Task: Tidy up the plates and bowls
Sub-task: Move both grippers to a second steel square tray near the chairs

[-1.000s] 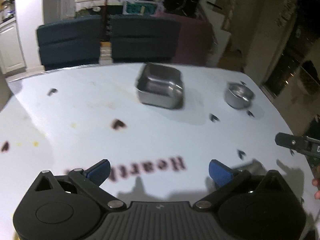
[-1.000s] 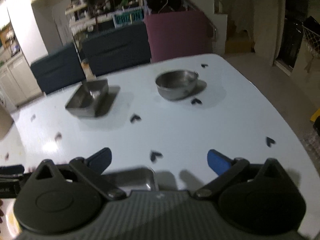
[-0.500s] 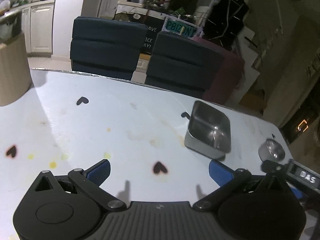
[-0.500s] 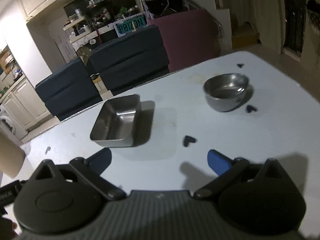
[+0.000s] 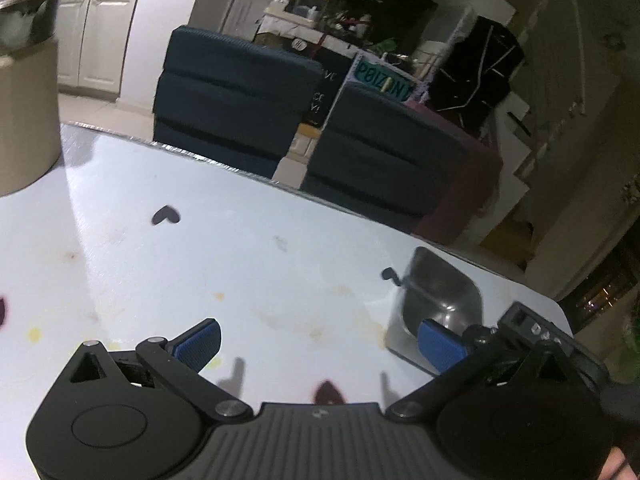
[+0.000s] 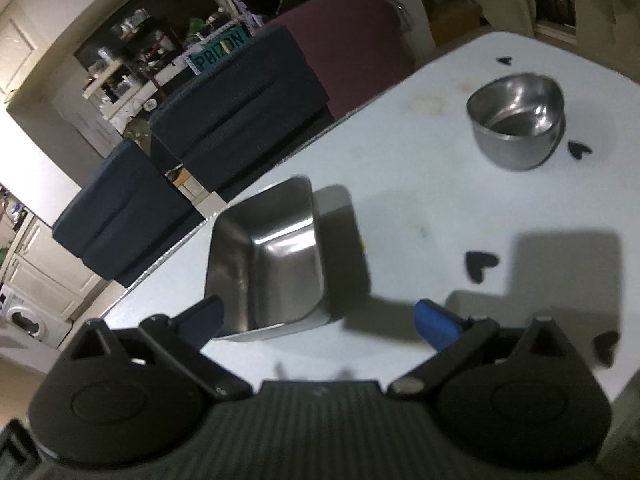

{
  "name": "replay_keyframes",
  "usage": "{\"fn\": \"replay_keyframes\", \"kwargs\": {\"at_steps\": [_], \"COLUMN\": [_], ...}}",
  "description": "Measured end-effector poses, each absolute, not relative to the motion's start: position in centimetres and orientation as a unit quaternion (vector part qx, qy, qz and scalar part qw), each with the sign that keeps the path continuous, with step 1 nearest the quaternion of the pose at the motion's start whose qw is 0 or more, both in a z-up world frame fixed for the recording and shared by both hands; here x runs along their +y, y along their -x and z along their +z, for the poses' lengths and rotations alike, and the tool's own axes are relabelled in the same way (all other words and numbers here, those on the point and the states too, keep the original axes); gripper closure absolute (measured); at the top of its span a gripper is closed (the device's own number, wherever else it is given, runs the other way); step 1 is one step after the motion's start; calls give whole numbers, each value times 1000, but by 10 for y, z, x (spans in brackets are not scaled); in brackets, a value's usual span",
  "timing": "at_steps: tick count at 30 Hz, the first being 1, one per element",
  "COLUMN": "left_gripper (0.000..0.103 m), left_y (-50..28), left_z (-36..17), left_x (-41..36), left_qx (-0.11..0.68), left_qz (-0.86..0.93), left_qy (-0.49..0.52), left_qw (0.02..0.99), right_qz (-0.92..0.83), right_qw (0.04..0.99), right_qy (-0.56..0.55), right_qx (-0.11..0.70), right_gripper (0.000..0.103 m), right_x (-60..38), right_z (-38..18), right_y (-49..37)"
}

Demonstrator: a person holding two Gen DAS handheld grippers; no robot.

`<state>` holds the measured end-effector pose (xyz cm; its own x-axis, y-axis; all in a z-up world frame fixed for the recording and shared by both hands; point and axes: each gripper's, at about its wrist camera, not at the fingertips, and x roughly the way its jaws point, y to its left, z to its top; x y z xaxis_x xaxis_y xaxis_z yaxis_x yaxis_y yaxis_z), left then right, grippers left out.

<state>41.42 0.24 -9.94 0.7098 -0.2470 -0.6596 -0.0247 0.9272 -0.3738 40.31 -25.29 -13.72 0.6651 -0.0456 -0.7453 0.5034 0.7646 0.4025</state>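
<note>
Pale desk [image 5: 248,264] with heart marks; dark chairs [image 5: 236,108] behind. Left tool [image 5: 318,344] and right tool [image 6: 316,322] both spread, empty. Only right view shows round bowl [image 6: 518,124] beyond square pan [image 6: 266,260].

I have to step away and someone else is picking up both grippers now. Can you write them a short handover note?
Left gripper: open, empty, above the pale blue table.
Right gripper: open, empty, facing the rectangular steel dish, whose near end lies between the spread fingers, not gripped.
Things: the rectangular steel dish sits near the table's far edge; the round steel bowl stands apart from it to the right. Both are upright and empty.
Done: nothing is stacked or grouped yet.
Left: probably grip the dish first, then bring dish and bowl together.
</note>
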Motion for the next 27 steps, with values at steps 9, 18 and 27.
{"fn": "replay_keyframes", "kwargs": {"at_steps": [9, 18, 27], "left_gripper": [0, 0, 0], "left_y": [-412, -409, -405], "left_z": [-103, -100, -98], "left_x": [19, 22, 19], "left_qx": [378, 377, 376], "left_qz": [-52, -51, -59], "left_qy": [190, 197, 194], "left_qw": [904, 904, 904], "right_qz": [-155, -110, -89], "right_qw": [841, 838, 825], "right_qy": [-334, -361, -398], "right_qx": [397, 395, 390], "right_gripper": [15, 47, 40], "right_x": [-224, -227, -231], "right_z": [-160, -151, -166], "right_y": [-430, -430, -435]}}
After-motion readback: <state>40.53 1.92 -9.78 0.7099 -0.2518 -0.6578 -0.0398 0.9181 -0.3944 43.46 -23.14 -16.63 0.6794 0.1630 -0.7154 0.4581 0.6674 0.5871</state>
